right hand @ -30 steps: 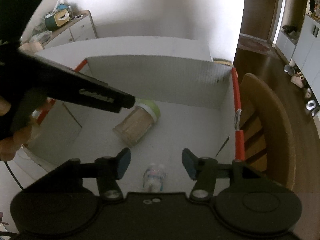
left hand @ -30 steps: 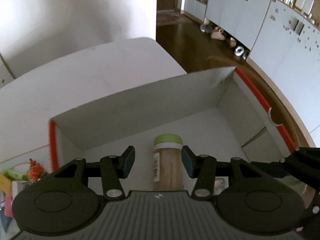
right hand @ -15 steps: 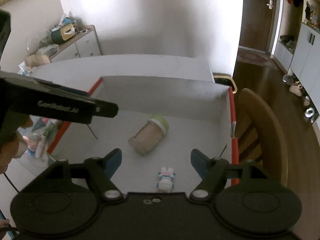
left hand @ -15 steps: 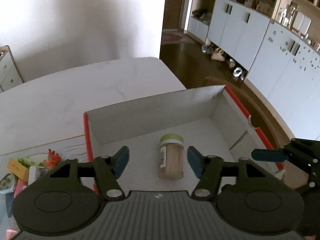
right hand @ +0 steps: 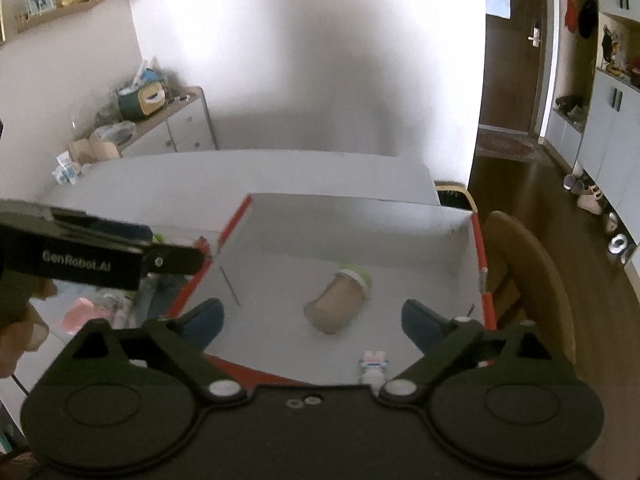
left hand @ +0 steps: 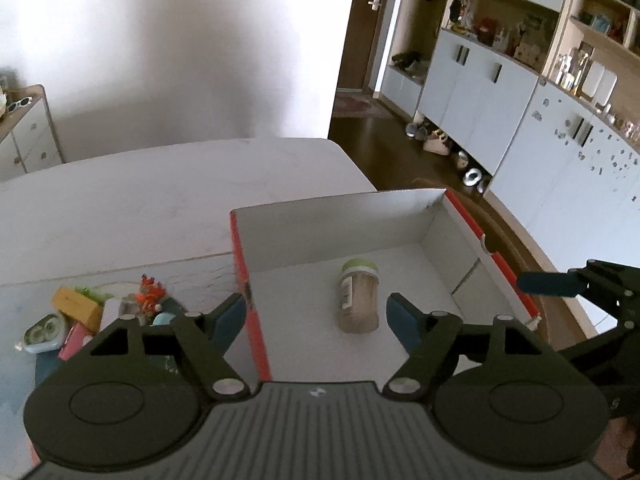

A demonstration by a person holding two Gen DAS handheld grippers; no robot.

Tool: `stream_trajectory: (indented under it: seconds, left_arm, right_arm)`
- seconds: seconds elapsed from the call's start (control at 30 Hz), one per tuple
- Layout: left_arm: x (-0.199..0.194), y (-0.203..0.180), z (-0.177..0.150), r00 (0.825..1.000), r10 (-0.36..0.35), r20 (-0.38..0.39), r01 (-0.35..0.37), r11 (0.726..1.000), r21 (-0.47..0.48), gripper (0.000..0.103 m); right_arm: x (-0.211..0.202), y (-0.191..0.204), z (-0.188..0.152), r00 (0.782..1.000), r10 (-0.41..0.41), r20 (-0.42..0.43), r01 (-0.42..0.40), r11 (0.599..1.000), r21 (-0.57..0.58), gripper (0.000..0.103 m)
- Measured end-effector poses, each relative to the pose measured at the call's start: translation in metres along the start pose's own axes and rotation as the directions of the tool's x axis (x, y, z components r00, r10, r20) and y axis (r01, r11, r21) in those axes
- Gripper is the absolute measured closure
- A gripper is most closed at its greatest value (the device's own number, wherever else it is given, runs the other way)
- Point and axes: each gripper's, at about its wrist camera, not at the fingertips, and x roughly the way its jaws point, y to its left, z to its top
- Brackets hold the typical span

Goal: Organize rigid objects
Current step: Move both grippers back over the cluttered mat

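A white box with a red rim (left hand: 243,256) (right hand: 478,240) stands on the table. A green-lidded jar (left hand: 357,296) (right hand: 337,300) lies on its side inside it. A small white bunny figure (right hand: 374,364) lies near the box's front edge. My left gripper (left hand: 316,316) is open and empty, high above the box's left wall. My right gripper (right hand: 312,320) is open and empty, above the box's front. The right gripper also shows at the right in the left wrist view (left hand: 560,284).
A pile of small objects (left hand: 100,312) lies on the table left of the box: a yellow block, a pink item, an orange-red toy, a green case. A wooden chair (right hand: 532,280) stands right of the box. Cabinets line the right wall.
Both grippers have pulled up and back from the box and opened wider. The left one has shifted left, over the box's left wall. The jar and figure have stayed in place.
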Motion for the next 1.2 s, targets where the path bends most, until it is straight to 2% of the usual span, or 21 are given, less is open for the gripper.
stream_trajectory:
  seconds: [0.07, 0.2, 0.27, 0.43, 0.57, 0.9, 1.2]
  left_arm:
    - [-0.008, 0.008, -0.006, 1.000, -0.009, 0.004, 0.009, 1.000, -0.004, 0.026]
    - [-0.023, 0.025, -0.021, 1.000, 0.001, 0.022, -0.001, 1.000, 0.000, 0.024]
    - [-0.031, 0.036, -0.029, 1.000, 0.014, 0.027, -0.014, 1.000, 0.003, 0.020]
    - [-0.044, 0.069, -0.048, 1.000, 0.019, 0.016, -0.019, 1.000, -0.010, 0.020]
    - [-0.054, 0.098, -0.062, 0.999, 0.028, 0.020, -0.028, 1.000, -0.005, 0.020]
    - [-0.069, 0.175, -0.097, 0.999, 0.042, 0.027, -0.042, 0.999, 0.017, 0.020]
    - [-0.052, 0.227, -0.131, 0.998, 0.053, -0.030, -0.053, 0.999, -0.002, 0.020]
  right_arm:
    - [-0.005, 0.011, -0.004, 0.999, 0.009, 0.033, -0.009, 1.000, -0.004, 0.000]
    - [-0.006, 0.034, -0.009, 0.998, 0.015, 0.060, -0.016, 1.000, 0.013, 0.000]
    - [-0.006, 0.045, -0.012, 0.998, 0.013, 0.067, -0.015, 0.999, 0.032, 0.000]
    - [-0.001, 0.075, -0.018, 0.997, 0.014, 0.077, -0.020, 0.997, 0.071, 0.000]
    - [0.005, 0.106, -0.023, 0.996, 0.020, 0.083, -0.025, 0.998, 0.057, 0.000]
    - [0.032, 0.172, -0.032, 0.997, 0.034, 0.070, -0.039, 0.996, 0.085, 0.000]
    - [0.076, 0.205, -0.035, 1.000, -0.002, -0.023, 0.004, 0.995, 0.104, 0.000]
